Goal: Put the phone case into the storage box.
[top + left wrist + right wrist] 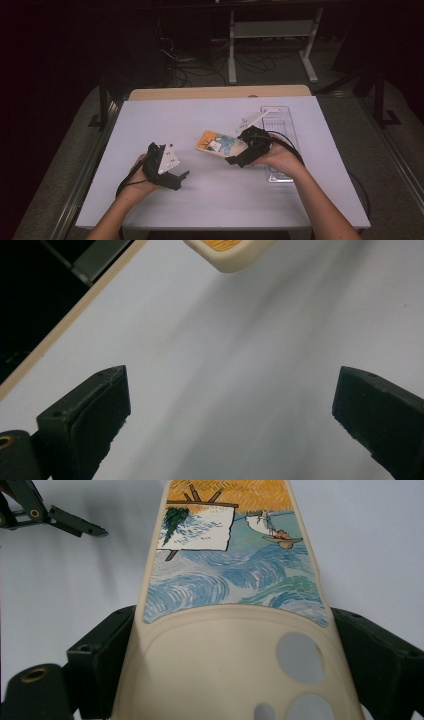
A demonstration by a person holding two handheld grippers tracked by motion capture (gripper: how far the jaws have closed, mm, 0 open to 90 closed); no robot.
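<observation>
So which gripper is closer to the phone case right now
Right. The right gripper clamps the phone case between its jaws; the left gripper hovers open, apart from it.

Both tongs, left (184, 175) and right (231, 160), are black with grey three-cornered plates, trailing black cables; the forearms are bare.

The high view is dim, with the room behind nearly black and only the white surface (210, 190) lit. Both gripper views are brighter. Soft grey shadows streak the surface in the left gripper view, and its near jaws look slightly blurred.
</observation>
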